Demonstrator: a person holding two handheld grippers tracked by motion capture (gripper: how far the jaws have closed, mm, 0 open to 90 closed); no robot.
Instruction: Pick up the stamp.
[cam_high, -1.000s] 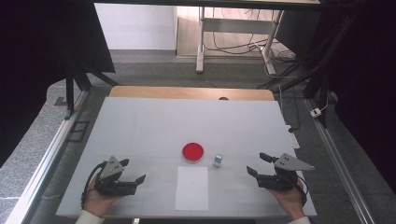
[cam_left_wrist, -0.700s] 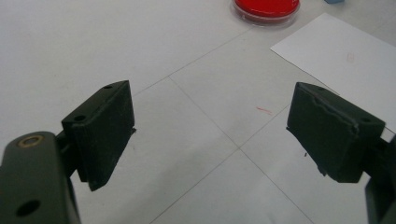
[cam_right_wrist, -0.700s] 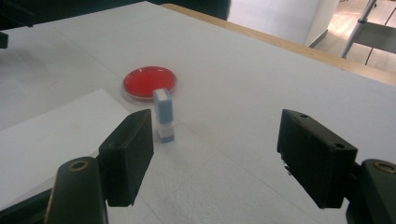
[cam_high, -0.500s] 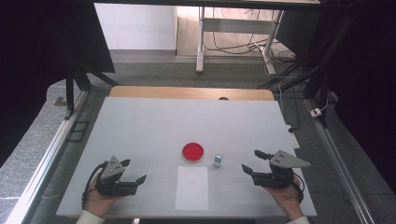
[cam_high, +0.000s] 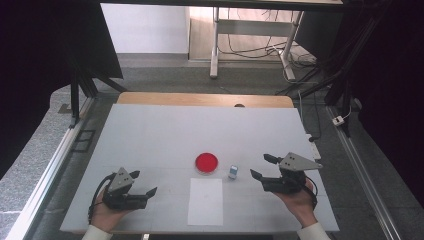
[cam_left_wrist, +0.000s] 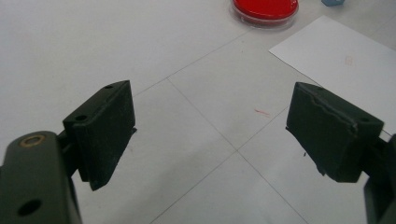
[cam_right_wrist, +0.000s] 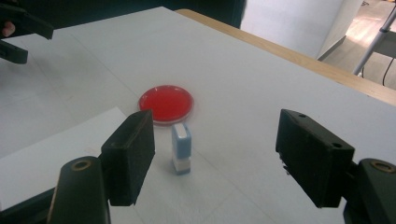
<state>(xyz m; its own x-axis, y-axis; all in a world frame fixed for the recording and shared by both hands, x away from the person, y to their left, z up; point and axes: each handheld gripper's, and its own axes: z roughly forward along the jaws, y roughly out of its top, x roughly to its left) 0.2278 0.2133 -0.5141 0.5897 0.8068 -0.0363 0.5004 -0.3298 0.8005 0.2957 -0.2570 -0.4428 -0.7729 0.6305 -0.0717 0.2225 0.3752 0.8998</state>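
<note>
So over at the table's left, the left gripper (cam_high: 142, 184) is held low over the white table (cam_high: 165, 130) near the front edge, jaws spread wide apart and nothing caught between them; only bare tabletop with faint seam lines is seen through the gap in the left gripper view. Moving right, a blank white sheet of paper (cam_high: 205, 201) is laid flat at the front middle, and just behind its far edge a round red dish (cam_high: 206, 162) with a clear rim is parked, close to the paper but whether it's touching can't be told from above. Just right of the dish, and apart from it, a small stamp-like block (cam_high: 233, 171) is stood upright on the table: pale blue on the upper part, white at the base, rounded top, narrow and taller than wide. Nothing is placed between it and the right gripper (cam_high: 262, 167), which is pointed toward it from the right with its jaws also opened wide and nothing gripped. In the right gripper view the block (cam_right_wrist: 180, 148) is seen ahead of the jaws, closer to the left one, not touched by either, with the red dish (cam_right_wrist: 166, 103) right behind it and the paper's corner (cam_right_wrist: 56, 154) off to the left
</note>
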